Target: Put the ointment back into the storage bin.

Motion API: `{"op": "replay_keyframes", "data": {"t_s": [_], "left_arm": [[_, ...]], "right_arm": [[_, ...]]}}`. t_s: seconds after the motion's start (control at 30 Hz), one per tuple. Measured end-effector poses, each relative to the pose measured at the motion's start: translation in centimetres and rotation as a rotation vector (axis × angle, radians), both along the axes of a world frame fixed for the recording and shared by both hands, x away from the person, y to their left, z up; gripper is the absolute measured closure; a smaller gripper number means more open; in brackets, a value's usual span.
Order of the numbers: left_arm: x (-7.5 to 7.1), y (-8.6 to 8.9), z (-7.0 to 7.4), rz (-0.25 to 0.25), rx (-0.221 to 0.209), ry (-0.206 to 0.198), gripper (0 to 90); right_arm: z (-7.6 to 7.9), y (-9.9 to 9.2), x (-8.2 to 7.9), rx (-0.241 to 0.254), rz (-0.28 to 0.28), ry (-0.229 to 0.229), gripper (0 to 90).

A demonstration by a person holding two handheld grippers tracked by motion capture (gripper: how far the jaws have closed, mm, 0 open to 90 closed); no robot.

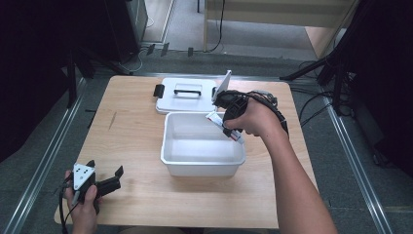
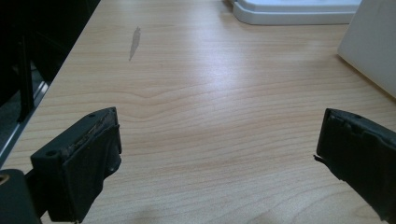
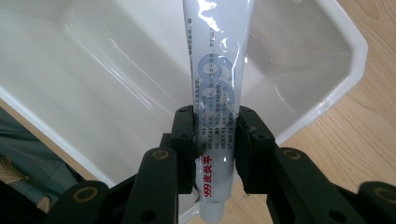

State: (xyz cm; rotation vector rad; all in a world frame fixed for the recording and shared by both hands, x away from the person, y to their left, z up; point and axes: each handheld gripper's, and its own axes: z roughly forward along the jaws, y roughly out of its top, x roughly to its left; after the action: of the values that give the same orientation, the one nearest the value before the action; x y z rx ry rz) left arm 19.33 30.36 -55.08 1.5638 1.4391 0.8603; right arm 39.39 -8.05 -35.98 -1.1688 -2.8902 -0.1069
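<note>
Table [image 1: 136,131] of pale wood carries the whole scene, and on it sits the white bin [image 1: 203,163], open-topped, near the middle. Just behind the bin lies its white lid [image 1: 182,100] with a dark handle, flat on the wood. Over the bin's far right corner comes the right gripper [image 3: 215,135], its 2 black jaws clenched on a white tube [image 3: 217,70] with blue and red print, pinching it near the capped end. Tube hangs above the bin's interior, the long body pointing into it. Down at the near left corner of the table, the left gripper [image 1: 109,180] rests low over bare wood, jaws spread wide, nothing between them.
</note>
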Motion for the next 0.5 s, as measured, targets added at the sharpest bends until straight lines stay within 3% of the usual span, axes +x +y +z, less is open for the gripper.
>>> {"op": "replay_keyframes", "data": {"t_s": [0.23,0.37,0.5], "left_arm": [[0.0,0.0,0.0,0.000,-0.001,0.000,0.6],[0.0,0.0,0.0,-0.001,-0.002,0.000,0.6],[0.0,0.0,0.0,0.000,-0.002,0.000,0.6]], "right_arm": [[-0.3,0.6,-0.2,0.006,0.070,-0.012,72.2],[-0.5,0.9,-0.5,0.016,0.158,-0.041,72.1],[-0.8,1.1,-1.0,0.039,0.359,-0.106,71.9]]}}
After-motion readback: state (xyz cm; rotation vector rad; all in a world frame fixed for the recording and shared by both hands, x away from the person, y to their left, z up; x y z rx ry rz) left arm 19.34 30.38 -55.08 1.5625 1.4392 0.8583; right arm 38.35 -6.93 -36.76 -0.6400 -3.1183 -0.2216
